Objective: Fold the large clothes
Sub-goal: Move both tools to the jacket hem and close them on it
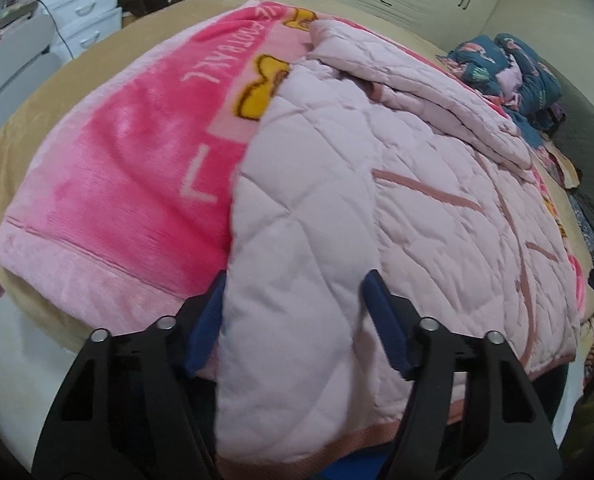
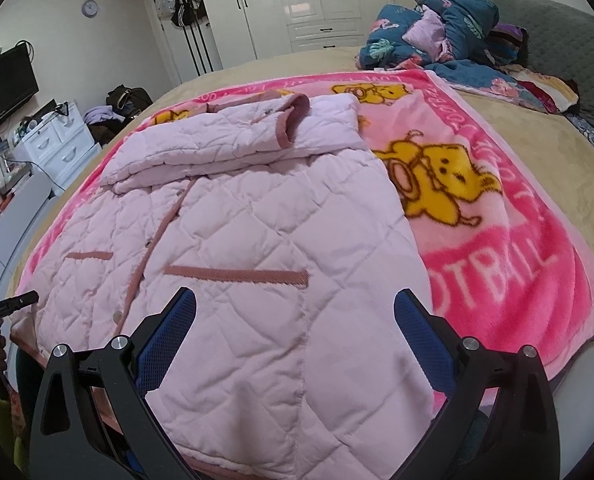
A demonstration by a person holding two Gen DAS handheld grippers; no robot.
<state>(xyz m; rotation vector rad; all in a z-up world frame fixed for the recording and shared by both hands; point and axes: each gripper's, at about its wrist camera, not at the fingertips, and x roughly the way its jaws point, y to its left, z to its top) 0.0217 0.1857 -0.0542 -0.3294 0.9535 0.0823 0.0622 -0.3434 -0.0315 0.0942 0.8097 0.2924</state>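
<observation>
Jacket [image 1: 377, 200] hem hides beneath both wide-spread tools, left [image 1: 295, 280], right [image 2: 295, 300].

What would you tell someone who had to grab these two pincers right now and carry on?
Left gripper: open, its fingers either side of the jacket's near hem; not clamped.
Right gripper: open as well, over the hem on the jacket's other side.
The jacket is a pale pink quilted one, lying flat on the pink blanket on the bed.
Done: the sleeves look folded across the chest at the far end.
Left: probably close both grippers on the hem and fold the lower half up toward the collar, then smooth it.
</observation>
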